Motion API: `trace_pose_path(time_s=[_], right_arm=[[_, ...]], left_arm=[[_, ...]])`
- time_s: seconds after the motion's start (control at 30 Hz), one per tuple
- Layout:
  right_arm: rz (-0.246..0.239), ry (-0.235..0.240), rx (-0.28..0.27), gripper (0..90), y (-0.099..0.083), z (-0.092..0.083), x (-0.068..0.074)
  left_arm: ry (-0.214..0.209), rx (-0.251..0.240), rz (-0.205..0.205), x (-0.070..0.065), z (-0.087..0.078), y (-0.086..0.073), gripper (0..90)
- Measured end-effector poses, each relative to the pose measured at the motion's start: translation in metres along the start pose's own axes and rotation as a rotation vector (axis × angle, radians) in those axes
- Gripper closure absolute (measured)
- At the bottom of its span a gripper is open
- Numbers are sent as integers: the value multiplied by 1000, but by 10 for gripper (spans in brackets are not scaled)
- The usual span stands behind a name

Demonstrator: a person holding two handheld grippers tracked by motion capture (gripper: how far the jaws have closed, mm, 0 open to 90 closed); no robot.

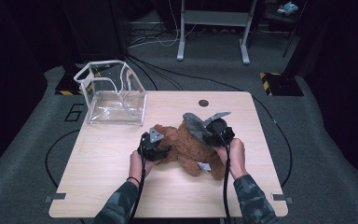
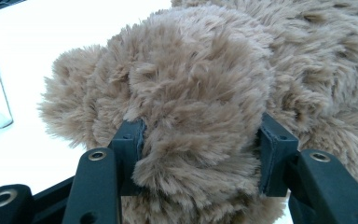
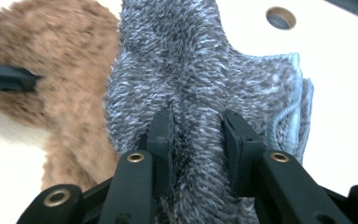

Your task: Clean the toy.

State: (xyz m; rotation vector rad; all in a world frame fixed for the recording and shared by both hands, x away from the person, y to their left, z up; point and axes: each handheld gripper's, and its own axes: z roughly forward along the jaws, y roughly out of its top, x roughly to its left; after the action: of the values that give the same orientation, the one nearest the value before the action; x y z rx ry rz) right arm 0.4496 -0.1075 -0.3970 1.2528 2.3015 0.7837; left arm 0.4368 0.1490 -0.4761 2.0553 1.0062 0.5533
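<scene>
Teddy + grey sock gripped

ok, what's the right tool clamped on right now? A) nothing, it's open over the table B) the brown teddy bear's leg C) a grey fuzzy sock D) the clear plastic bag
C: in the right gripper view the right tool has both pads pinched into a fold of the grey fuzzy sock, while the brown teddy bear sits beside it, gripped by the left tool.
</scene>
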Motion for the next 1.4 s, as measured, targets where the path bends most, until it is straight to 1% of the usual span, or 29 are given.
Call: trace_pose_path(time_s=[0.03, 0.1, 0.17, 0.2, 0.23, 0.27, 0.33, 0.4, 0.47, 0.53, 0.63, 0.67, 0.7, 0.73, 0.8, 0.83, 0.93, 0.97, 1.0, 1.03, 1.1, 1.17, 1.2, 1.27, 1.4], right_arm=[[16, 4, -2, 673, -3, 0, -3], [13, -12, 6, 674, -8, 0, -6], [20, -13, 4, 673, -9, 1, -9], [21, -27, 9, 673, -9, 0, -8], [10, -40, 10, 673, -8, 0, -8], [11, -40, 15, 673, -7, 0, -8], [22, -34, 5, 672, -4, -3, -7], [23, -19, -26, 672, 0, -8, -3], [14, 12, -50, 671, 6, -12, 6], [-31, 21, -54, 670, 13, -11, 17], [-68, 45, -47, 669, 21, -4, 36], [-94, 59, -48, 668, 23, 0, 40], [-99, 68, -41, 667, 25, 3, 47], [-106, 71, -38, 666, 27, 6, 51], [-120, 80, -29, 666, 29, 13, 61], [-133, 84, -24, 665, 29, 17, 65], [-138, 79, 2, 669, 28, 29, 72], [-129, 74, 9, 671, 27, 29, 72], [-113, 81, 22, 672, 26, 28, 72], [-122, 82, 15, 673, 25, 28, 69], [-132, 79, 0, 674, 23, 25, 63], [-108, 67, 14, 675, 19, 20, 58], [-112, 67, 3, 675, 17, 18, 54], [-101, 56, -2, 676, 13, 13, 45], [-53, 35, -11, 677, 1, 4, 28]], left_arm=[[0, 1, 3, 0, 0, 0, 466], [-2, 6, 5, 0, 0, 0, 466], [-3, 9, 6, 0, 0, 1, 466], [-3, 9, 5, 0, 0, 1, 466], [-2, 8, 4, 0, 0, 1, 466], [-3, 5, 2, 0, 0, 0, 466], [-2, 3, -6, 1, 0, 0, 466], [-8, 3, -12, 2, 0, -1, 466], [-7, 0, -14, 3, 0, -1, 466], [-7, 0, -15, 3, 0, -1, 466], [-7, 2, -18, 3, 0, -1, 466], [-7, 2, -18, 3, 0, -1, 466], [-7, 0, -20, 3, 0, -1, 466], [-10, -1, -25, 3, 0, -1, 466], [-9, 0, -18, 3, 0, -1, 466], [-11, -3, -19, 3, 0, -1, 466], [-14, -1, -15, 5, 0, -2, 466], [-15, -2, -17, 5, 0, -2, 466], [-16, -6, -24, 4, 0, -2, 466], [-18, -1, -17, 4, 0, -2, 466], [-15, -8, -21, 4, 0, -2, 466], [-16, -8, -21, 4, 0, -2, 466], [-18, -5, -20, 4, 0, -2, 466], [-17, -9, -21, 4, 0, -2, 466], [-21, -5, -17, 5, 0, -1, 466]])
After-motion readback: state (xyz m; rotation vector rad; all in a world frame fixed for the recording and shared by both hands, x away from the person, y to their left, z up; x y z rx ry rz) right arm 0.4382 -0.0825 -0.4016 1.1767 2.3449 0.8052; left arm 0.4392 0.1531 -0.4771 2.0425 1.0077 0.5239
